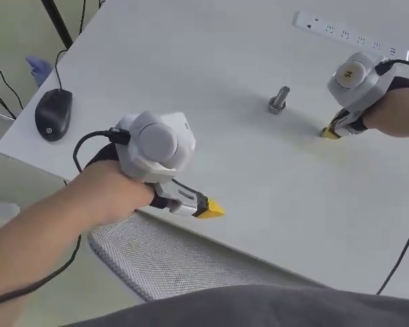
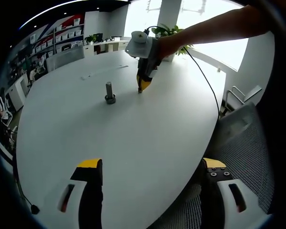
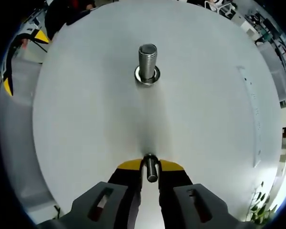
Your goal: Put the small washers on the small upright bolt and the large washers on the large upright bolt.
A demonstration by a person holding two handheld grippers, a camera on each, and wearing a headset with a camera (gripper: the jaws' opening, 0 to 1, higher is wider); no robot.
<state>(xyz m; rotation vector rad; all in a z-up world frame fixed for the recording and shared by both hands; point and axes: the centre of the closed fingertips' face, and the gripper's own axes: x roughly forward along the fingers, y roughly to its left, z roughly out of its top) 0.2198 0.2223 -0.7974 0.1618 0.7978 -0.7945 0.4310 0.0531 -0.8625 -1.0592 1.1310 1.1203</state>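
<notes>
Plainly, the right claw [image 3: 151,167] is closed tight on what looks like the one small bolt [image 3: 151,174], standing on the counter [image 3: 86,119] to the right of and a little nearer than the one large bolt [image 3: 148,61]. That bolt stands upright mid-counter with one ring at its base, washer or head I cannot tell. Being steel, the small bolt should be stiff, light and slick, apt to tip, so a grip across its shank suits; the left claw [image 2: 151,166] gapes wide, empty, at the near edge.
</notes>
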